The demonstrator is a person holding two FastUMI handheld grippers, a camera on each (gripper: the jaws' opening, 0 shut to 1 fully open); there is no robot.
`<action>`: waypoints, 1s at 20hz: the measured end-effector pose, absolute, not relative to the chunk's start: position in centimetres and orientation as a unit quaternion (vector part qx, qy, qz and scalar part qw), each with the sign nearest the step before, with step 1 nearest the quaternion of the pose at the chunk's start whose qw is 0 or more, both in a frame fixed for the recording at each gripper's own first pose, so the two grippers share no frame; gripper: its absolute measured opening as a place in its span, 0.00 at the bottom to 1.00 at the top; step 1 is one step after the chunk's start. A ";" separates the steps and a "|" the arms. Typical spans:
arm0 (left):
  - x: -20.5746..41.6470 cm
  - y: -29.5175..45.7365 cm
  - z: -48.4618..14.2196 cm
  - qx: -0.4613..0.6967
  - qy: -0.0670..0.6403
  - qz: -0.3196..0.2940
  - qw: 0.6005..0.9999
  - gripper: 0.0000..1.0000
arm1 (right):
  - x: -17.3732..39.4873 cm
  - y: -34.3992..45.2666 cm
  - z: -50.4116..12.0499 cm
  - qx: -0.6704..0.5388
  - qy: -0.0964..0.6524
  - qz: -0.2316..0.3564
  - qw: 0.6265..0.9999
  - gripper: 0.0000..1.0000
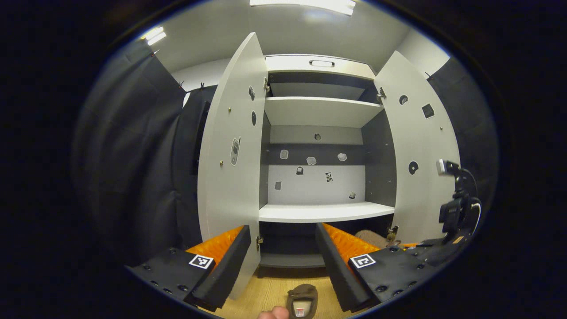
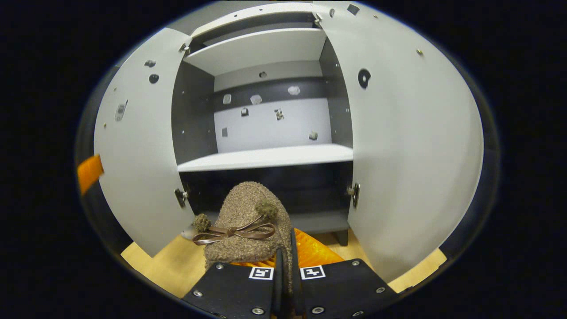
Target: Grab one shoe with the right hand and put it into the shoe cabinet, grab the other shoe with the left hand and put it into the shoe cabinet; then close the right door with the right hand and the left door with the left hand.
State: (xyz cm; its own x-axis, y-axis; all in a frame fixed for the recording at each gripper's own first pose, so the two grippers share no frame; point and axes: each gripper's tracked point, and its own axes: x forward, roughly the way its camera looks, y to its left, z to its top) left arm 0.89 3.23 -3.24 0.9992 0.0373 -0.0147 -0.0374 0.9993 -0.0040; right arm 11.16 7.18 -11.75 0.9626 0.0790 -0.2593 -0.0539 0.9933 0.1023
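While both cabinet doors stand wide open, the left gripper view looks straight into the shoe cabinet (image 1: 319,133). The left gripper (image 1: 283,259) has its fingers spread wide apart with nothing between them. Below the gap, on the wood floor (image 1: 270,292), lies a brown shoe (image 1: 302,301), opening toward the camera, a label visible inside. Just left of it at the bottom edge is a bit of a person's fingertip (image 1: 273,313). Left door (image 1: 232,146) and right door (image 1: 418,150) both swung out, small stickers on their inner faces. White shelf (image 1: 325,212) at mid height, another shelf above, dark bottom compartment under it. At right, near the right door, the other gripper's body with its camera mount (image 1: 456,208) shows, and a patch of fuzzy brown just beside it, low by the door hinge.

Right gripper view: the right gripper (image 2: 285,261) has its fingers nearly together, pinching the rear edge of a fuzzy brown shoe (image 2: 248,226). This shoe has a brown ribbon bow (image 2: 239,232) and two pompoms, toe pointing toward the cabinet. It is held up in front of the dark bottom compartment (image 2: 274,190), below the white shelf (image 2: 266,157); whether the toe is already inside, cannot tell. Doors open on both sides, wood floor below.
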 end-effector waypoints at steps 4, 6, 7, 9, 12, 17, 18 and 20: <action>0.9 2.3 -3.7 -0.009 0.010 0.002 1.000 0.94 | 17.8 6.6 -3.0 0.046 0.079 0.022 0.996 0.07; 1.1 2.0 -3.9 -0.007 0.014 -0.009 1.000 0.96 | 22.0 6.9 0.2 0.048 0.065 0.018 0.997 0.07; 1.1 2.0 -3.8 -0.006 0.014 -0.011 1.000 0.96 | 24.4 7.1 1.8 0.039 0.056 0.020 0.997 0.07; 1.2 2.6 -3.5 -0.002 0.010 -0.002 1.000 0.93 | 28.9 7.1 4.2 0.018 0.048 0.010 0.999 0.07; 1.3 3.5 -3.8 0.002 0.010 0.008 1.000 0.96 | 35.2 6.7 4.3 0.023 0.075 -0.009 0.997 0.07; 1.5 4.7 -4.6 -0.001 0.019 0.022 1.000 0.96 | 41.2 4.7 -3.2 0.032 0.183 -0.038 0.982 0.07; 1.5 4.9 -4.8 -0.001 0.020 0.026 0.999 0.96 | 41.5 4.4 -4.9 0.029 0.206 -0.044 0.977 0.07; 1.7 5.1 -5.1 -0.004 0.024 0.028 0.999 0.96 | 42.1 3.9 -7.3 0.028 0.235 -0.046 0.971 0.10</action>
